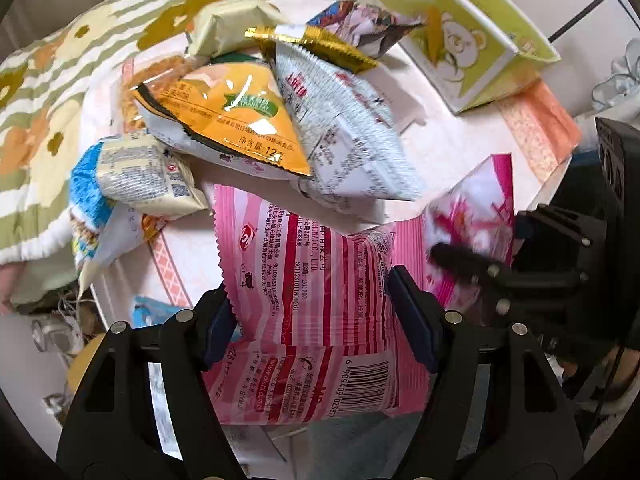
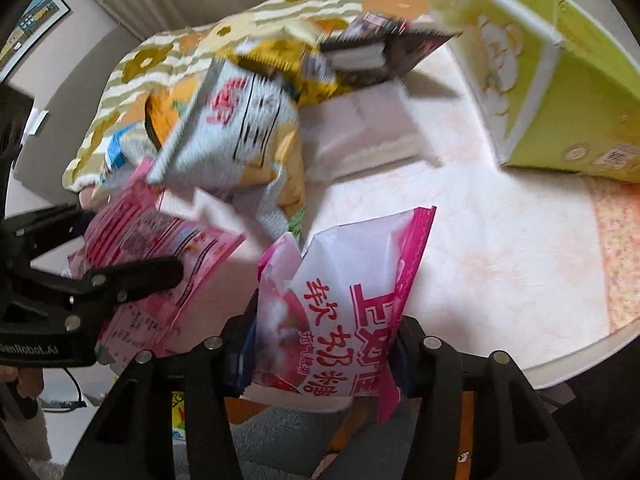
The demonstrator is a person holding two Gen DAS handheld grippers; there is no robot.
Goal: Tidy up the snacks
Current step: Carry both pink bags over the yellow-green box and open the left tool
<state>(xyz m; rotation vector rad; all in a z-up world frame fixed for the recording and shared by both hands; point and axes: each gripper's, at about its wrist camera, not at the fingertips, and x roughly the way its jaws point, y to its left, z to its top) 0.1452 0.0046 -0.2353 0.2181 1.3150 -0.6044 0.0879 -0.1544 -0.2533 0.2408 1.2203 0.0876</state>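
Pale pink-patterned tabletop (image 2: 500, 240) carries a heap of snack packets at its far left, with a flowered quilt (image 1: 44, 128) behind the heap. Green box (image 2: 560, 92) stands at the far right edge, beside an orange-patterned strip of the table cover.

Left gripper (image 1: 310, 308) points steeply downward. Its jaws stand partly closed, both pads pressing the sides of the pink striped packet (image 1: 304, 280), which shows printed text and a barcode. The packet hangs between the fingers above the near table edge.

Right gripper (image 2: 322, 344) also points steeply downward. Its jaws are clamped on the pink and white candy packet (image 2: 352, 292), gripped low so that the top stands up above the fingers. In the left wrist view this packet (image 1: 476, 216) appears just right of the striped one, apart from it.

Heap contents: orange packet (image 1: 236, 116) on top, white and red packet (image 1: 348, 136) beside it, blue and cream packet (image 1: 132, 176) at the left.

Bare tabletop lies between the heap and the green box, reaching to the rounded near edge on the right
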